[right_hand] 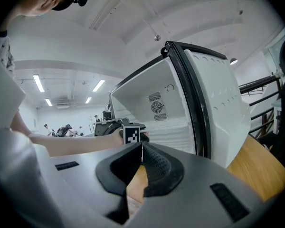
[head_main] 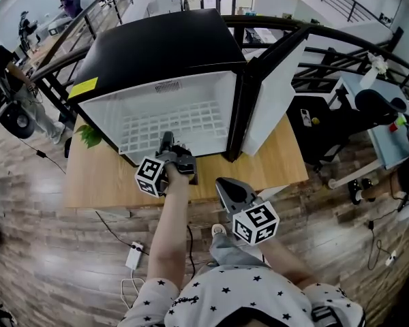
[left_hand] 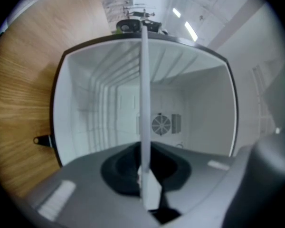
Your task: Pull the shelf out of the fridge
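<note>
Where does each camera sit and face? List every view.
Head view: on the head, steeply down at the open fridge; both forearms, left gripper, right gripper show.
Left gripper view: rolled sideways, into the fridge along the shelf its jaws clamp.
Right gripper view: from front-right, jaws shut, toward the door and left gripper.
Both gripper views share the fan.

In the head view your left gripper (head_main: 168,140) is hiding the front edge of the white wire-grid shelf (head_main: 170,121). In the left gripper view that shelf is showing only edge-on, blurring into a pale strip. The grey body of your right gripper (right_hand: 141,148) is blocking the base of the black-and-white mini fridge (right_hand: 180,103).
</note>
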A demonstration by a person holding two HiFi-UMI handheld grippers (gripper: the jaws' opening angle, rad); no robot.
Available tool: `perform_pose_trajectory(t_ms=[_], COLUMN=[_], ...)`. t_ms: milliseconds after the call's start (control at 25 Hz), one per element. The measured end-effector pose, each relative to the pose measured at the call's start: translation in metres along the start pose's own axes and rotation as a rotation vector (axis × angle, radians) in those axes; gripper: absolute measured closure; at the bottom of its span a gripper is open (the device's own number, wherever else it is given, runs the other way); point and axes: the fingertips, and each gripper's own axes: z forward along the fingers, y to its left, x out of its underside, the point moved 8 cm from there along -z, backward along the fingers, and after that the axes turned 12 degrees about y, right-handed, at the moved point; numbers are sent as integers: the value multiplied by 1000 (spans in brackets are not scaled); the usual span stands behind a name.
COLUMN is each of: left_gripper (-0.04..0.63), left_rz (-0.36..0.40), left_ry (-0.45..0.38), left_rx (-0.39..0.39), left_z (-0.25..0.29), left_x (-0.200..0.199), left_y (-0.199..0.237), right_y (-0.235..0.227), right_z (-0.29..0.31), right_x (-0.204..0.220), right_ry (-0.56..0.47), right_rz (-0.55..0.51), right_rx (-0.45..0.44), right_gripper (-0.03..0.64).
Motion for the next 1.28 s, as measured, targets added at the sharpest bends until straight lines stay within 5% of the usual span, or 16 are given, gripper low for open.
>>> perform_pose_trajectory(t_ms=[1280], left_gripper=[563], left_rz=[-29], left_ry=[6], left_rx=[-10], left_z=[-48], left_x=[20], left_y=[-7], right_y=[18], right_z=[-27], right_x=[15], right_ry=[-19], right_rz=[33], right_rx=[41], right_gripper=[595])
